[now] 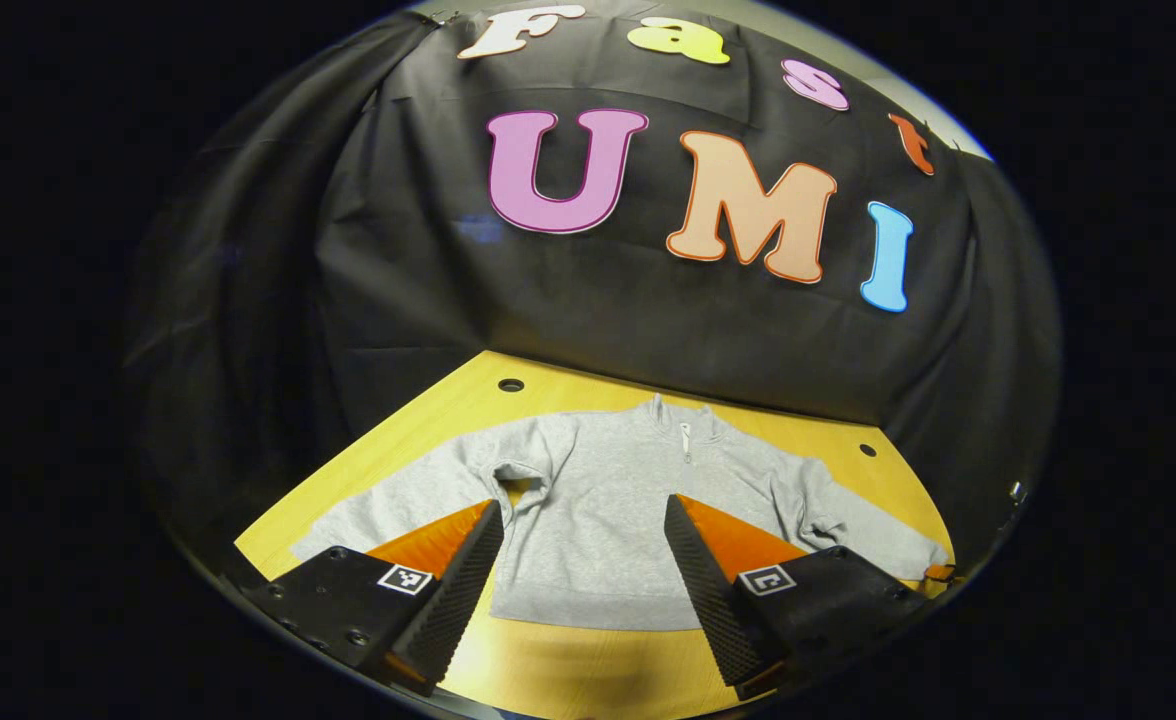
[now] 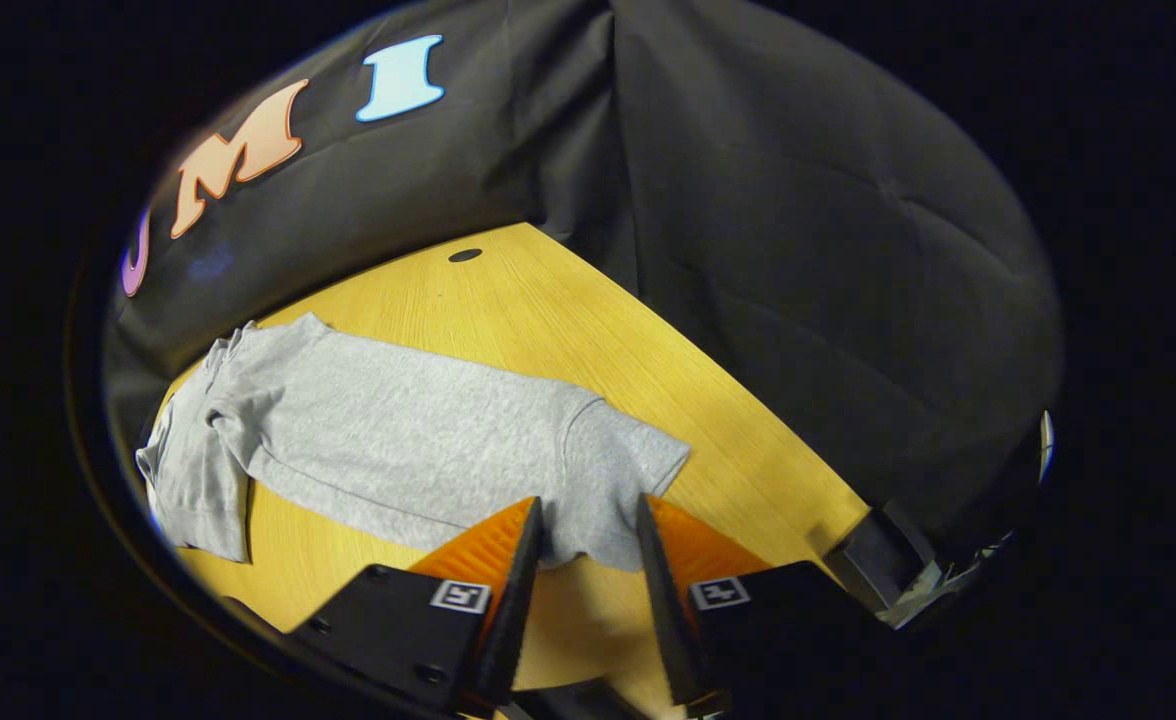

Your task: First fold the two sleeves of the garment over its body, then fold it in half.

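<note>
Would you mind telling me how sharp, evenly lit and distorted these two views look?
Left gripper view: the grey sweatshirt is sharp and evenly lit; the wooden table shows soft glare near the bottom; its far edge bows from fisheye. Right gripper view: the sleeve is sharp mid-frame, softer and smeared at the left rim; the scene is tilted.

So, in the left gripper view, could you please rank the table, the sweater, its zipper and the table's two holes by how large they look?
Largest to smallest:
1. table
2. sweater
3. zipper
4. the two holes, which look alike, so no order between them.
</note>
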Demonstrator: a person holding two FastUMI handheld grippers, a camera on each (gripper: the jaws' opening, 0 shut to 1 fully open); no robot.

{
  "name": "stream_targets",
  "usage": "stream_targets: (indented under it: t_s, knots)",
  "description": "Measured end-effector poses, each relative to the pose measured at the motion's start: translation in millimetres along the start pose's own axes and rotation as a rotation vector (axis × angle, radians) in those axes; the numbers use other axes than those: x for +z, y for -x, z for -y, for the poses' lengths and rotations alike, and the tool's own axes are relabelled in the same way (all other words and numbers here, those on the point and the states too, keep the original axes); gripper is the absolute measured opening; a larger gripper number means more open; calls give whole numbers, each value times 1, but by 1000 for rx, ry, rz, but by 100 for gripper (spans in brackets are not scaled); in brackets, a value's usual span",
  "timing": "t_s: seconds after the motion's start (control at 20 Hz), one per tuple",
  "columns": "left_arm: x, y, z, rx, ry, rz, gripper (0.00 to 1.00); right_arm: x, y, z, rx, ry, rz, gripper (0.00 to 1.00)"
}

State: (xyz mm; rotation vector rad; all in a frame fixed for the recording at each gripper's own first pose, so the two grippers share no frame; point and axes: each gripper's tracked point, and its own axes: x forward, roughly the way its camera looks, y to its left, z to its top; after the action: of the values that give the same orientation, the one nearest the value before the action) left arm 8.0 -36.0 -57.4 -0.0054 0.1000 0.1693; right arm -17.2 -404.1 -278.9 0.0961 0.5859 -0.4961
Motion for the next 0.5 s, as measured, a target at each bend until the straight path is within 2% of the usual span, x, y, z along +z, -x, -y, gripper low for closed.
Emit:
stream_targets:
  t_s: [0.1,0.2,0.5]
  knots:
    - [1,1,-1,-7,2,1,95,-1,0,-2,-16,-17,-8,30]
    - [-1,0,-4,-10,2,-1,94,-3,1,-5,-34,-14,-12,17]
    - [-2,1,-25,-39,8,-7,95,11,21,-20,-31,-47,34,16]
